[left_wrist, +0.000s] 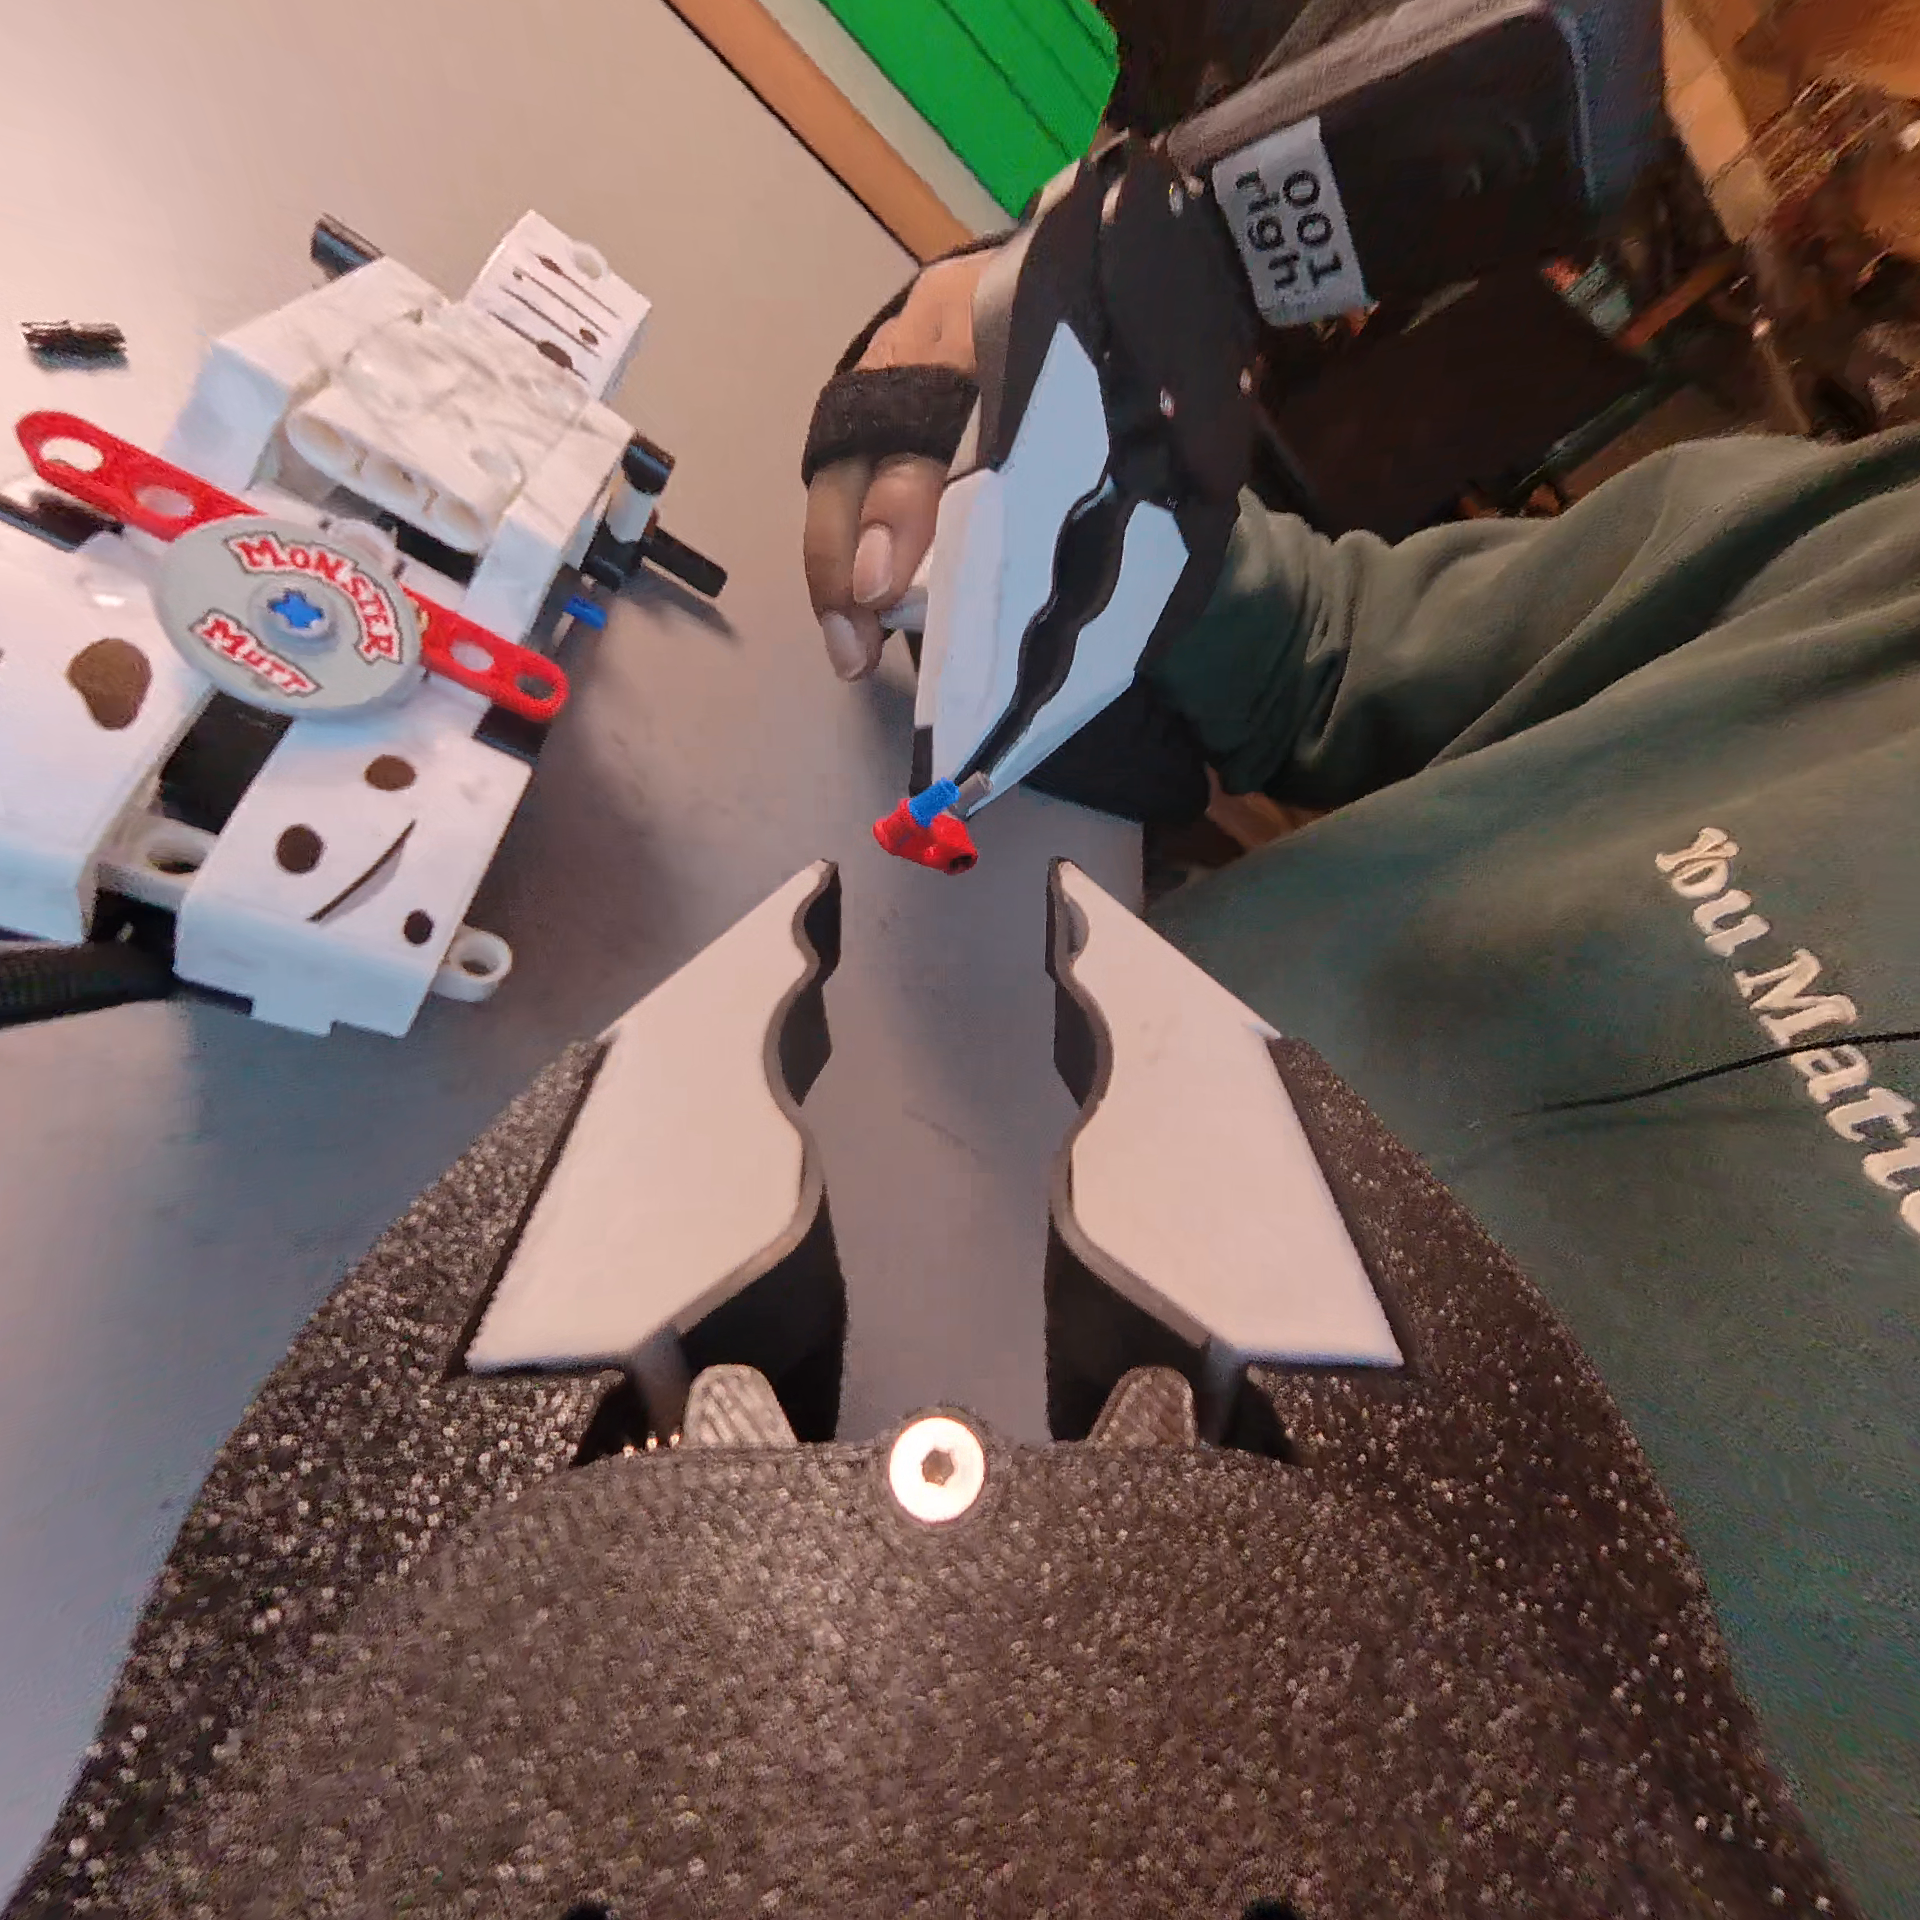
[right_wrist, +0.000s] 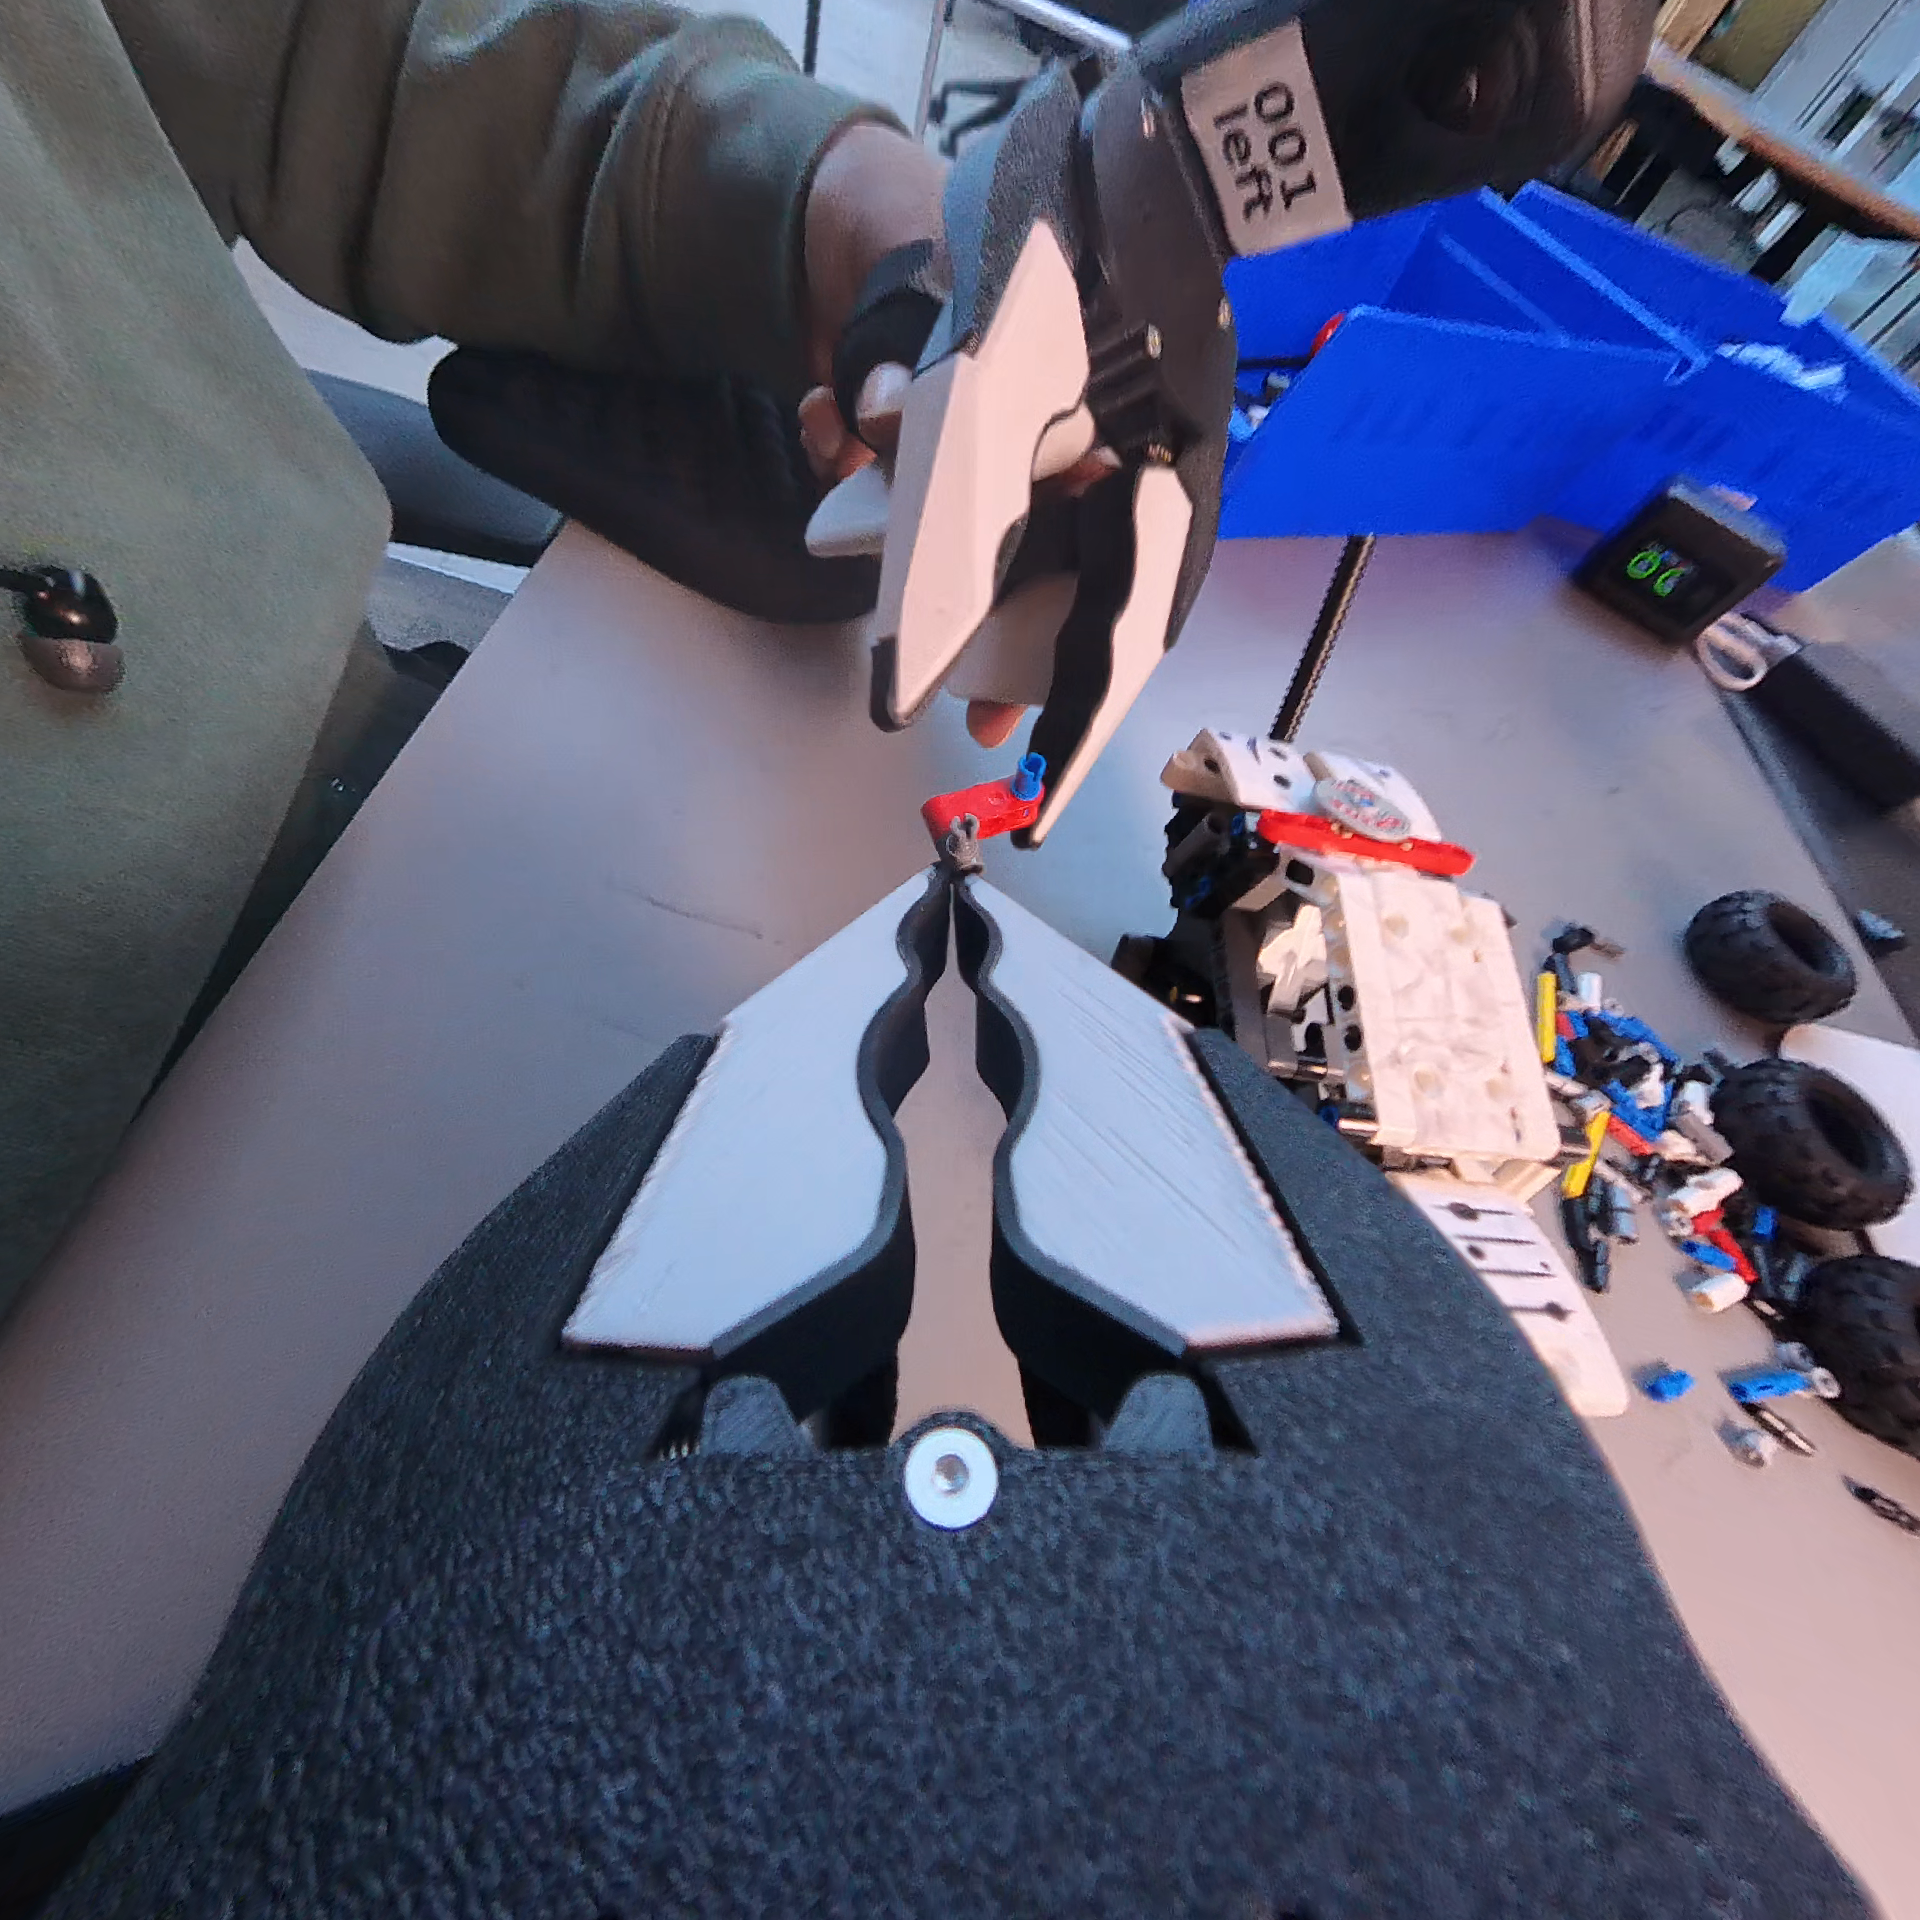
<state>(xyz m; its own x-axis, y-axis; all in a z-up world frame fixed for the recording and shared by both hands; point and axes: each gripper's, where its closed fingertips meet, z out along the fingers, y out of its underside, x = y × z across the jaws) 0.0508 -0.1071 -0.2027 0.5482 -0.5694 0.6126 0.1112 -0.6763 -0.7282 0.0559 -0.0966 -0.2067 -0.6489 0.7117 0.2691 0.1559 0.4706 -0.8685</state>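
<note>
- Right gripper (right_wrist: 954, 878) pinches a small grey pin (right_wrist: 963, 844) plugged into a red connector piece (left_wrist: 923, 831), above the table (left_wrist: 520, 1195) edge nearest the person.
- Left gripper (left_wrist: 943, 883) is spread wide, empty, just beside that red piece.
- White toy truck body (left_wrist: 312, 665) lies near.

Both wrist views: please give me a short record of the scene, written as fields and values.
right gripper: shut on a grey pin stuck in a red connector piece
left gripper: open, close to the red piece
blue pin: stuck in the red piece
model vehicle: white, on the table
loose parts: beside black tyres
blue bin: behind
</note>
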